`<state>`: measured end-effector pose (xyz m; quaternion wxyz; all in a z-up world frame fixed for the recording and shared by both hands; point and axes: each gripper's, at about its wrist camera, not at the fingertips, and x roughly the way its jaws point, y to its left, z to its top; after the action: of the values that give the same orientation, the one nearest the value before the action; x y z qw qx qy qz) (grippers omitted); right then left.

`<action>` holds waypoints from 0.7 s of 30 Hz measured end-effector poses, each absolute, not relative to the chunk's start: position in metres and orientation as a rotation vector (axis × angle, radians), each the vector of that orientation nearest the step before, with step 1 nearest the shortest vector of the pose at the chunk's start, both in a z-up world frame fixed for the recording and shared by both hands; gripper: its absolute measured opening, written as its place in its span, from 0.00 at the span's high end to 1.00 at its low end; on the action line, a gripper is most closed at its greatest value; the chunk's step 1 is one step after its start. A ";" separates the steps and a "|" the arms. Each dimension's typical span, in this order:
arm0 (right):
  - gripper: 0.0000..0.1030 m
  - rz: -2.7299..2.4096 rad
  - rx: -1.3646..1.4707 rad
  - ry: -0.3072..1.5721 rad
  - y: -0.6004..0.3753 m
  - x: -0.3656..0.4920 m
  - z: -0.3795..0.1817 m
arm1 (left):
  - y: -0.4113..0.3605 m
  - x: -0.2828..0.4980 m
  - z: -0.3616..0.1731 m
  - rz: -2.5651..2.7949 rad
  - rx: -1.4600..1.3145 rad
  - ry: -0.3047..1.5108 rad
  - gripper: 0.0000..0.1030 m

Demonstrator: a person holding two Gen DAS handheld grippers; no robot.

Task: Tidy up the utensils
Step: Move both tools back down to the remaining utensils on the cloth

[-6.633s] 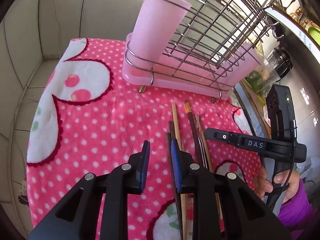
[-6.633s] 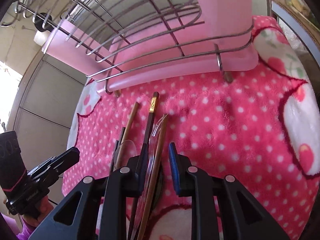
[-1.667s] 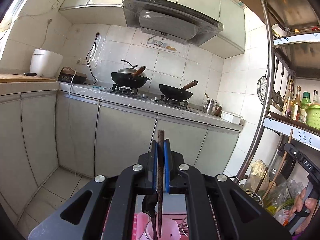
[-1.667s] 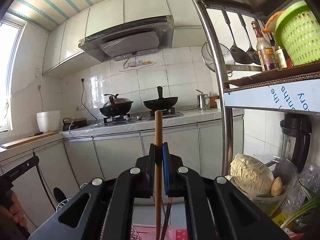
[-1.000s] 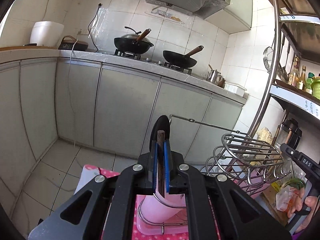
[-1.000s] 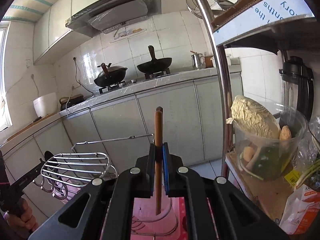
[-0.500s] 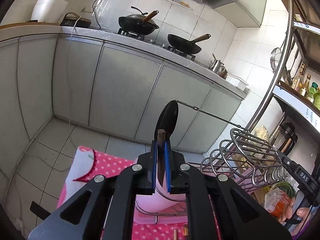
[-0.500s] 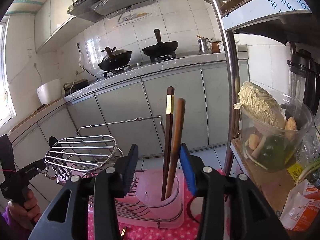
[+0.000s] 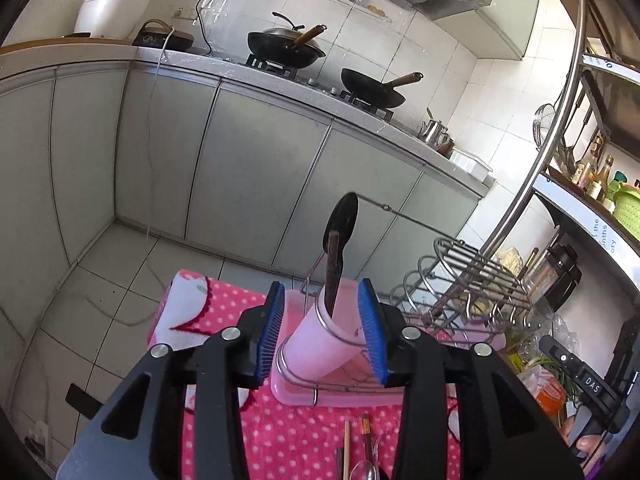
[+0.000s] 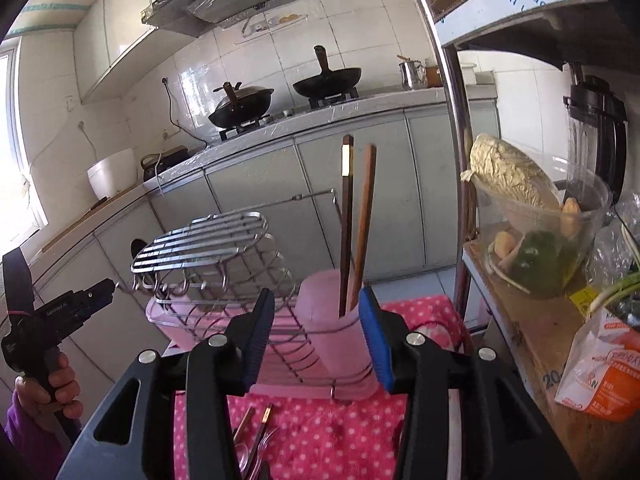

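A metal wire rack [image 9: 460,280] on a pink tray [image 9: 328,398] carries a pink cup at each end. My left gripper [image 9: 322,332] is open and empty, its jaws either side of the left pink cup [image 9: 316,344], which holds a black spoon [image 9: 340,220] and a dark chopstick [image 9: 332,268]. My right gripper [image 10: 316,336] is open and empty in front of the right pink cup [image 10: 332,328], which holds two upright chopsticks [image 10: 356,220]. Loose chopsticks and clear spoons [image 9: 360,452] lie on the pink dotted cloth [image 9: 224,308], and show in the right wrist view [image 10: 256,448].
A steel shelf post [image 10: 452,120] stands right of the rack, with a bowl of vegetables [image 10: 532,232] and a blender [image 10: 596,132] on the shelf. Grey cabinets [image 9: 248,168] with two woks on the stove lie behind. Tiled floor [image 9: 100,280] lies beyond the cloth's left edge.
My left gripper has opened and let the dark chopstick go into the left cup. My right gripper, open since half a second ago, has drawn back slightly from its two chopsticks.
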<state>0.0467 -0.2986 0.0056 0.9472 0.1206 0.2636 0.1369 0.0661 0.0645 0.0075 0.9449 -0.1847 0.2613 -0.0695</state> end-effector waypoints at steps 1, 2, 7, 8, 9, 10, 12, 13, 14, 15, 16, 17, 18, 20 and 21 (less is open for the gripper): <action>0.58 0.292 0.250 0.569 -0.296 0.044 -0.002 | 0.064 0.062 0.004 -0.145 -0.372 0.548 0.63; 0.58 0.304 0.252 0.599 -0.293 0.042 -0.009 | 0.062 0.057 -0.001 -0.146 -0.363 0.576 0.63; 0.59 0.358 0.258 0.730 -0.277 0.036 -0.046 | 0.049 0.041 -0.030 -0.187 -0.342 0.705 0.63; 0.59 0.369 0.270 0.757 -0.275 0.036 -0.054 | 0.046 0.040 -0.037 -0.199 -0.341 0.729 0.63; 0.61 0.382 0.288 0.788 -0.273 0.036 -0.062 | 0.041 0.039 -0.045 -0.210 -0.341 0.767 0.63; 0.62 0.388 0.305 0.814 -0.272 0.036 -0.068 | 0.038 0.039 -0.052 -0.218 -0.343 0.798 0.63; 0.64 0.415 0.351 0.870 -0.272 0.038 -0.081 | 0.029 0.041 -0.068 -0.244 -0.348 0.869 0.63; 0.66 0.426 0.372 0.898 -0.271 0.039 -0.088 | 0.024 0.042 -0.075 -0.255 -0.347 0.907 0.64; 0.66 0.432 0.385 0.921 -0.269 0.039 -0.093 | 0.020 0.043 -0.082 -0.268 -0.346 0.936 0.65; 0.69 0.438 0.395 0.941 -0.268 0.040 -0.098 | 0.014 0.046 -0.089 -0.285 -0.340 0.978 0.69; 0.71 0.442 0.405 0.961 -0.267 0.040 -0.103 | 0.007 0.048 -0.096 -0.294 -0.332 1.010 0.74; 0.73 0.443 0.412 0.978 -0.266 0.041 -0.108 | 0.003 0.051 -0.102 -0.297 -0.324 1.041 0.76; 0.75 0.445 0.421 0.990 -0.265 0.042 -0.112 | 0.000 0.051 -0.108 -0.296 -0.320 1.063 0.79; 0.78 0.456 0.442 1.014 -0.264 0.044 -0.118 | -0.006 0.059 -0.119 -0.308 -0.316 1.117 0.80; 0.79 0.458 0.449 1.020 -0.263 0.044 -0.121 | -0.010 0.063 -0.124 -0.303 -0.314 1.143 0.80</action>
<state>0.0442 -0.2634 -0.1208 0.8239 0.2111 0.4797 0.2155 0.0634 -0.0096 -0.1243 0.8186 -0.1476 0.5366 -0.1423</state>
